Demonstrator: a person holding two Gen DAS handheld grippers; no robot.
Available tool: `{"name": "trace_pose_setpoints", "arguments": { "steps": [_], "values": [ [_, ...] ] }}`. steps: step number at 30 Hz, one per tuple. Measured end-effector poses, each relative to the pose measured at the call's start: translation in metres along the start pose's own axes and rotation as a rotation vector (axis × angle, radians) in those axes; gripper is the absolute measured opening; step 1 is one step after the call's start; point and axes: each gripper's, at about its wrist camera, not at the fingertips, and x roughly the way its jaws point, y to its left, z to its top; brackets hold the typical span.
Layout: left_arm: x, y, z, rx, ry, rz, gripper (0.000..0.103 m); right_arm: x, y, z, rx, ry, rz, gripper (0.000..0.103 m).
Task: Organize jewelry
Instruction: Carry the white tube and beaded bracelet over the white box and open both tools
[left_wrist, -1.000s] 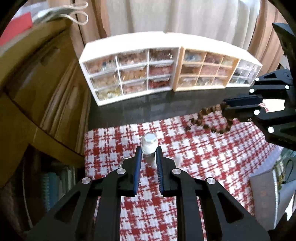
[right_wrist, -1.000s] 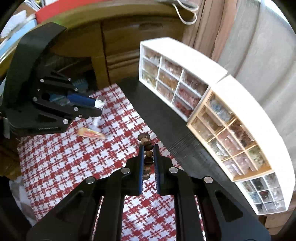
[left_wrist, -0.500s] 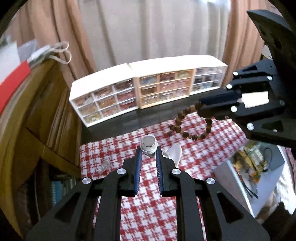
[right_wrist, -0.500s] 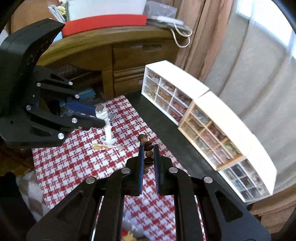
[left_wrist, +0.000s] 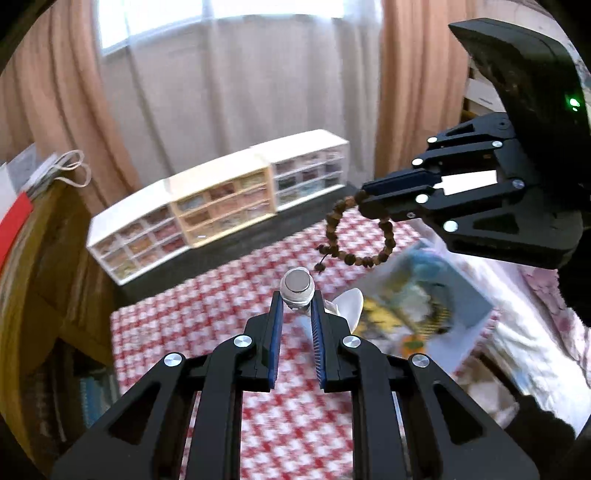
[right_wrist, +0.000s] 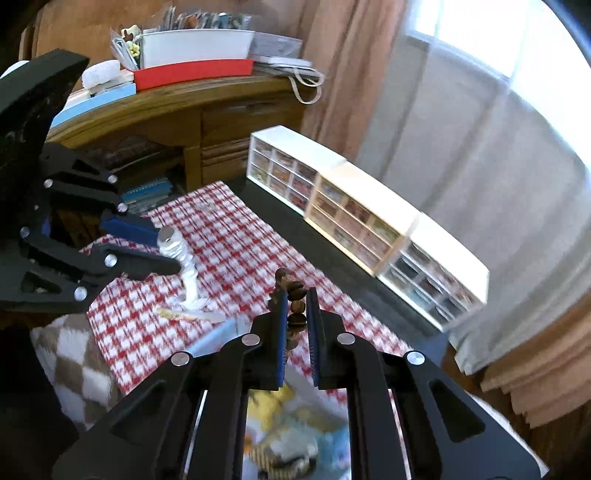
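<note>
My left gripper is shut on a small white jewelry stand with a round metal top, held high above the red checked cloth. The stand also shows in the right wrist view, with its base hanging free. My right gripper is shut on a brown bead bracelet. In the left wrist view the bracelet hangs as a loop from the right gripper, up and to the right of the stand's top.
A row of small drawer organizers with beads stands on the dark table behind the cloth. A wooden desk with boxes is at the left. A colourful book lies below at the right. Curtains hang behind.
Both grippers have risen well above the table with stand and bracelet. The views have tilted up toward the curtains and window. The bracelet loop is now closer to the stand's top.
</note>
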Motion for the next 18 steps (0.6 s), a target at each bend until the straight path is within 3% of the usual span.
{"name": "trace_pose_setpoints", "arguments": {
  "steps": [9,18],
  "values": [
    [0.008,-0.076,-0.017,0.091,0.012,-0.087,0.016,-0.024,-0.002,-0.078,0.079,0.049,-0.052,0.011],
    [0.050,-0.096,-0.041,0.077,0.105,-0.133,0.016,0.006,0.007,-0.127,0.161,0.120,-0.020,0.011]
  ]
}}
